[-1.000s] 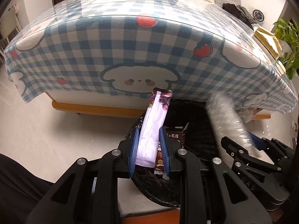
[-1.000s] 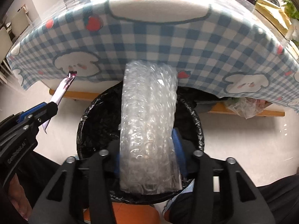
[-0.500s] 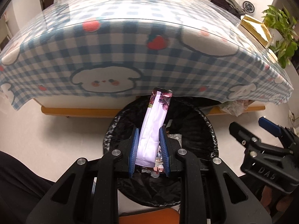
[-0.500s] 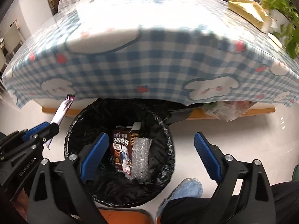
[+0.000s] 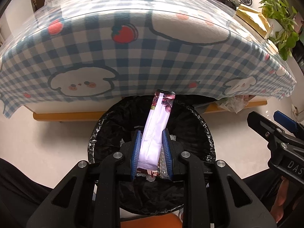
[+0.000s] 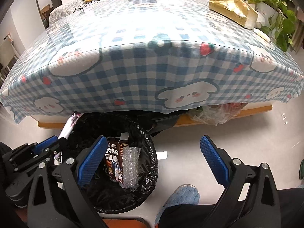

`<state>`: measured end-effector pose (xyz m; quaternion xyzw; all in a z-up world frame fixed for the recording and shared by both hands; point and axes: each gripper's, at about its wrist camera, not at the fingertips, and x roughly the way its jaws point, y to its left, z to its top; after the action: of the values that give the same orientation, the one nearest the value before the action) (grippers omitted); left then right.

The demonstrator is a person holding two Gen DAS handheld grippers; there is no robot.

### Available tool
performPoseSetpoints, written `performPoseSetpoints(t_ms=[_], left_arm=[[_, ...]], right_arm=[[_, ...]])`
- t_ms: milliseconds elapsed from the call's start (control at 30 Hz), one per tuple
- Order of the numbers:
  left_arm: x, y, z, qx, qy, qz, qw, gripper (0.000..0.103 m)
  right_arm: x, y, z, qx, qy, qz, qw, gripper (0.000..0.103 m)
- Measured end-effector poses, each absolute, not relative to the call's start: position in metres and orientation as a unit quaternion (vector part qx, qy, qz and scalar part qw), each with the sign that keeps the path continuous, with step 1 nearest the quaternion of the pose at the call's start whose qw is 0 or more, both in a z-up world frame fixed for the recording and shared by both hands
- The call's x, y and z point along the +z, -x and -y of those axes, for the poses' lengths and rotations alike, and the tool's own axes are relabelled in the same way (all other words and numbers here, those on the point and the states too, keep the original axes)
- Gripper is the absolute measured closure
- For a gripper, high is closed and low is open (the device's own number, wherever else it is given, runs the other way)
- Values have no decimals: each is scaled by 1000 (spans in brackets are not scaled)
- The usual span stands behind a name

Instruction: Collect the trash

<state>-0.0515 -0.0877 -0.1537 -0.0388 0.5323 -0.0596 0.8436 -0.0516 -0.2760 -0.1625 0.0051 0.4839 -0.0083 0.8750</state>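
Observation:
My left gripper is shut on a long white snack wrapper with a purple printed end, held over the black-lined trash bin. In the right wrist view the bin holds a dark snack box and a roll of bubble wrap. My right gripper is open and empty, just right of the bin; it also shows at the right edge of the left wrist view. The left gripper and wrapper tip show at the left of the right wrist view.
A table with a blue checked cloth overhangs the bin's far side. A tan tissue pack and a plant are at its far right. A clear plastic bag lies under the table. A blue slipper is by the bin.
My right gripper opened and dropped the bubble wrap into the bin, then drew back to the right. My left gripper moved over the bin, still holding the wrapper.

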Motion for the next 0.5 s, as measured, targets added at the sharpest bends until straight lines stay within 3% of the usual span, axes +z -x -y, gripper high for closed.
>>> performPoseSetpoints(t_ms=[133, 233, 500], left_arm=[[-155, 52, 89, -53, 29, -535, 843, 77], [-155, 52, 88, -50, 28, -537, 842, 62], [-145, 58, 75, -37, 27, -526, 849, 37]], right_arm=[[-163, 51, 273, -7, -1, -485, 875, 9], [-163, 52, 272, -7, -1, -485, 874, 9], [-161, 52, 266, -2, -1, -486, 874, 9]])
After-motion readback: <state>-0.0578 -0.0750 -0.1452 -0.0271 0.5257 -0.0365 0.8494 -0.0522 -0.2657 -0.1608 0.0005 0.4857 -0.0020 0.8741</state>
